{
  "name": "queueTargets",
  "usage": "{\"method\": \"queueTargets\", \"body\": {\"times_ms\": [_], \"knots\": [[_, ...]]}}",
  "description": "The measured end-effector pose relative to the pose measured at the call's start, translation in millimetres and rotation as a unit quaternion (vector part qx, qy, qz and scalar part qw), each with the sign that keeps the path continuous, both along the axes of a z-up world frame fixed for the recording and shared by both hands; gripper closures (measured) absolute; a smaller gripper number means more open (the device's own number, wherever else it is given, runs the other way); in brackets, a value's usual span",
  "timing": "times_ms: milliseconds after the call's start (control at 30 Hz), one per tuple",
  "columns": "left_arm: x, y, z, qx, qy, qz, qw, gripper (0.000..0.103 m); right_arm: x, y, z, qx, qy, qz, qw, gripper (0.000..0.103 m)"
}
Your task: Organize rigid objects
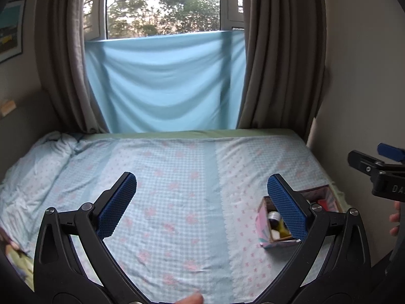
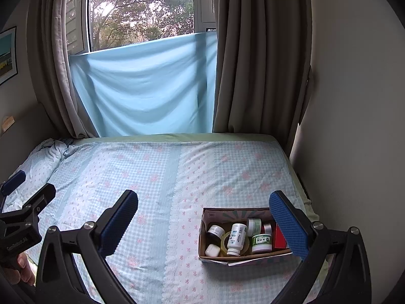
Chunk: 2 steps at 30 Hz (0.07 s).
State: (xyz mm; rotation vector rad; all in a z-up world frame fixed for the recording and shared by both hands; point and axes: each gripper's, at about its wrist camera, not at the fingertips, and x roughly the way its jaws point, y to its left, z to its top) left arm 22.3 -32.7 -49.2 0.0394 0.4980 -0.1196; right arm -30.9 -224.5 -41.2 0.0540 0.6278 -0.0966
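At the far left of the left wrist view we see a rumpled fold of bedding (image 1: 38, 157) bunched against the wall. Our left gripper (image 1: 202, 204) hangs above the bed (image 1: 177, 177) with its blue-padded fingers spread wide and nothing between them. Under it lies the checked sheet with pink flowers, flat and bare in the middle.

Further right sits the cardboard box (image 1: 264, 224), partly hidden behind the left gripper's right finger in that view. From the right wrist view the box (image 2: 203, 238) rests on the sheet near the bed's right edge, close to the wall. Inside it we make out a white bottle (image 2: 236, 239) lying tilted over a roll of clear tape (image 2: 225, 238), a dark-bodied bottle (image 2: 215, 233) to its left, a small white jar (image 2: 212, 250) at the front left corner, a green-labelled jar (image 2: 262, 243) to the right, and a red item (image 2: 279, 238) against the right wall.

Our right gripper (image 2: 203, 224) hovers above the box, its fingers likewise wide apart and holding nothing; its right finger overlaps the box's right end.
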Motion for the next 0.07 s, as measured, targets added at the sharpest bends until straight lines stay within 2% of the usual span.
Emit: {"method": "queueTargets", "body": {"times_ms": [67], "knots": [[0.0,0.8,-0.9,-0.003,-0.005,-0.002,1.0,0.0,1.4,-0.4,-0.3,0.001,0.002,0.0,1.0,0.0]]}}
